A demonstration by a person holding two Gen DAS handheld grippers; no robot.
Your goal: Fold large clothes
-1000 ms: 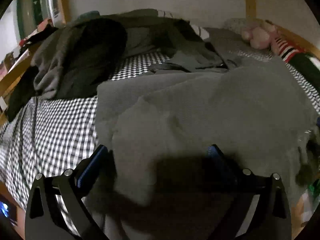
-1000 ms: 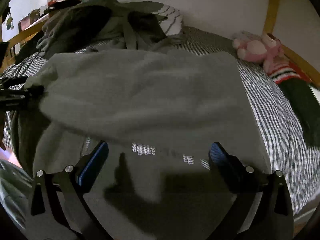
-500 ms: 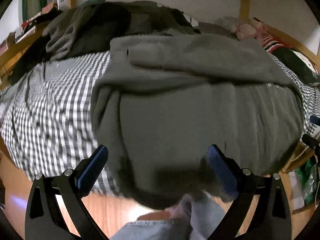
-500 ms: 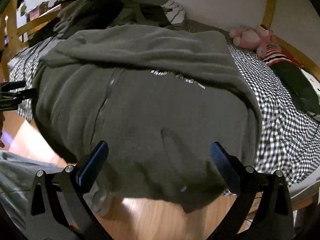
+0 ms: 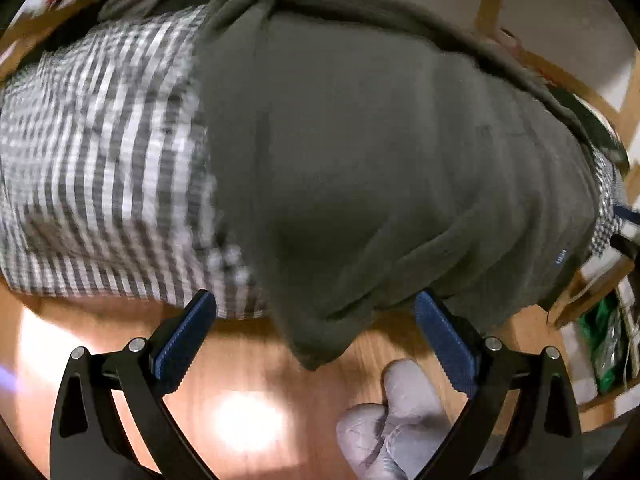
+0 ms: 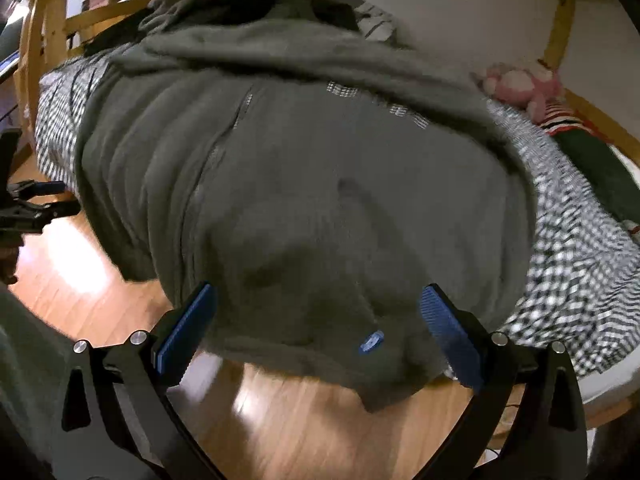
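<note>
Hanging off the bed [image 6: 568,240] edge toward the floor, the hoodie's [image 6: 320,184] hem lies just ahead of both tools. Left tool [image 5: 316,332] and right tool [image 6: 318,328] gape wide, holding nothing, about equally near.

Grey zip-up fleece [image 6: 320,200] – spread flat, hem overhanging bed edge.

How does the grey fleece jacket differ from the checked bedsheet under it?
The grey fleece jacket is plain and fuzzy with a zip down it; the checked bedsheet is black-and-white patterned. The jacket lies on top, with its hem hanging past the bed's edge over the wooden floor, while the sheet lies beneath, covering the mattress. Both are soft fabric on the same bed.
</note>
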